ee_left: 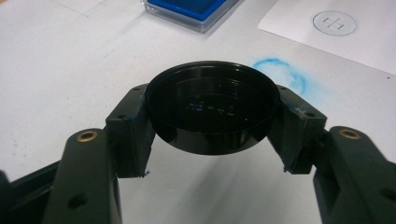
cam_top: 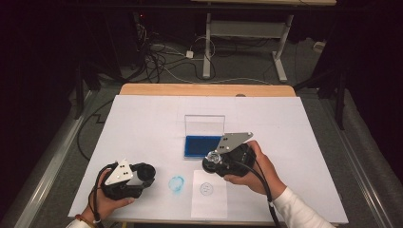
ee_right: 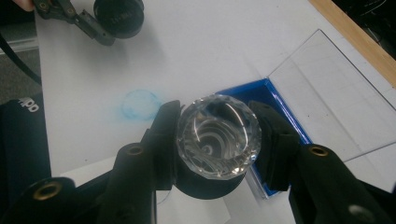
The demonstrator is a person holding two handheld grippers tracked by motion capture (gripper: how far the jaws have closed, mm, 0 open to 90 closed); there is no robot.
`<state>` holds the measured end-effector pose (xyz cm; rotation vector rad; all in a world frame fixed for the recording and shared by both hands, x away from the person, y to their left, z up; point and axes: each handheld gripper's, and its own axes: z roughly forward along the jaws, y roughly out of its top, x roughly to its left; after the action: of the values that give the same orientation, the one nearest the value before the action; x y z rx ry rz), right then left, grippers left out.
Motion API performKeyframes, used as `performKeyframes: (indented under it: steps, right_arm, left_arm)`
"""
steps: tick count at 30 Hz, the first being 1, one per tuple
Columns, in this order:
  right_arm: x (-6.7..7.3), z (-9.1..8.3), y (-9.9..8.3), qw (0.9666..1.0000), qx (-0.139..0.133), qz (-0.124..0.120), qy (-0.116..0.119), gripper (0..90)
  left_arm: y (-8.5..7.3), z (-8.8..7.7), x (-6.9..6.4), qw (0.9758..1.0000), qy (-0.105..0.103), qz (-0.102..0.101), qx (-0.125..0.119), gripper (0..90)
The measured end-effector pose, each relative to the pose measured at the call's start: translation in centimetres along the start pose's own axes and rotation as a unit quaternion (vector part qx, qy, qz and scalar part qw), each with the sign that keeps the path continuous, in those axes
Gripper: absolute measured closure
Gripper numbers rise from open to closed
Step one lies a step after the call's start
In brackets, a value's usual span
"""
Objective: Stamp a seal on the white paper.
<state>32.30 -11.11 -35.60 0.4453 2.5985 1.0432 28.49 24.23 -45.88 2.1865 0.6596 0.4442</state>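
Right gripper (cam_top: 219, 159), fingers clamped on a crystal-topped stamp (ee_right: 219, 135), hovers by the blue ink pad (cam_top: 202, 146); left gripper (cam_top: 142, 175) grips its black cap (ee_left: 212, 109). Next, likely: press onto the paper slip (cam_top: 209, 194).

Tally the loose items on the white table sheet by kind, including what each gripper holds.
Stamp with clear faceted handle: 1
Black round cap: 1
Blue ink pad case, lid open: 1
Paper slip with circular imprint: 1
Total: 4

Bright white table (cam_top: 142, 118) amid dark surroundings; soft focus, glints on glass.
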Motion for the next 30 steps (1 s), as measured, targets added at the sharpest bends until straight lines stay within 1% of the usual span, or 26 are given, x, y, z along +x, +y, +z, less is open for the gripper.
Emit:
performKeyframes:
  steps: [5,6,10,11,16,23,30]
  right_arm:
    - [0.5,-0.2,-0.4,0.9999,0.007,0.000,0.008,56.8]
    - [0.6,-0.2,-0.5,1.0000,0.009,-0.001,0.004,56.8]
    - [1.0,-0.4,-0.7,0.9999,0.010,-0.004,0.006,56.7]
    - [1.1,-0.4,-0.8,0.9999,0.013,-0.003,0.010,56.7]
    - [1.7,-0.2,-0.9,0.9996,0.025,-0.009,0.015,56.8]
    - [2.3,0.7,-1.6,0.9989,0.039,-0.008,0.026,56.7]
    - [2.8,2.0,-2.3,0.9979,0.054,-0.010,0.035,56.8]
  left_arm:
    - [0.1,-0.1,-0.1,1.0000,0.003,0.002,0.000,36.7]
    - [0.1,0.0,-0.1,1.0000,0.003,0.003,0.001,36.7]
    - [0.2,-0.1,-0.3,1.0000,0.003,0.005,0.002,36.7]
    - [0.1,0.0,-0.4,1.0000,0.003,0.005,0.004,36.7]
    - [0.2,-0.1,-0.5,0.9999,0.004,0.010,0.001,36.7]
    - [0.2,0.0,-0.4,1.0000,0.003,0.006,0.003,36.7]
    - [0.2,0.1,-0.4,1.0000,0.002,0.008,0.004,36.7]
